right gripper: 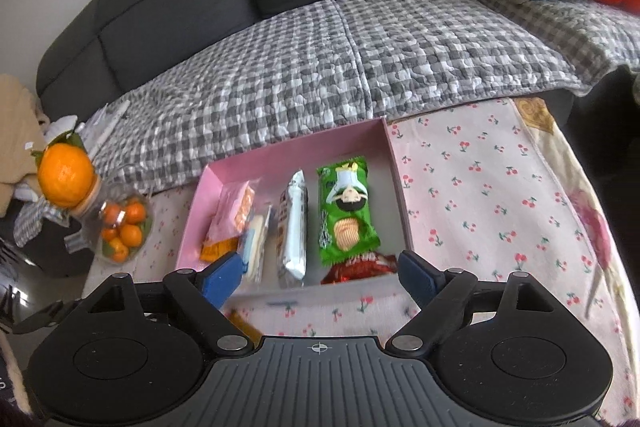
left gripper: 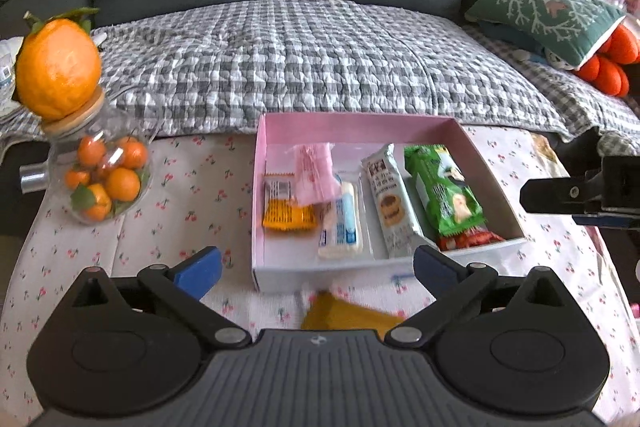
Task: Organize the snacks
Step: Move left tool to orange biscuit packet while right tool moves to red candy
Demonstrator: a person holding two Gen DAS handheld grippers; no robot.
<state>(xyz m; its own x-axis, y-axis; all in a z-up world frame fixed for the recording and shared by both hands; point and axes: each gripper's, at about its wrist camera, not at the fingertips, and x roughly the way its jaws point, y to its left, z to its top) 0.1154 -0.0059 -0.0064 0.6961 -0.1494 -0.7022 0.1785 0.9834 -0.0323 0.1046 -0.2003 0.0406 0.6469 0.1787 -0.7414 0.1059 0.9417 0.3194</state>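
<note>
A pink box [left gripper: 360,125] [right gripper: 288,151] sits on the cherry-print tablecloth and holds several snack packets: orange [left gripper: 286,215], pink [left gripper: 314,173], white-blue [left gripper: 342,223], grey-white [left gripper: 390,203] [right gripper: 294,227], green [left gripper: 444,191] [right gripper: 346,211] and red [left gripper: 472,239] [right gripper: 360,267]. A yellow-orange packet [left gripper: 352,315] [right gripper: 242,321] lies on the cloth in front of the box, between and just below my left gripper's fingers. My left gripper [left gripper: 318,269] is open and empty. My right gripper [right gripper: 320,275] is open and empty at the box's near wall; it also shows at the right edge of the left wrist view [left gripper: 580,193].
A glass jar of small oranges [left gripper: 106,173] [right gripper: 122,231] with a large orange on its lid [left gripper: 58,63] stands left of the box. A grey sofa with a checked blanket [left gripper: 320,59] lies behind the table. A green cushion [left gripper: 548,11] is at the right.
</note>
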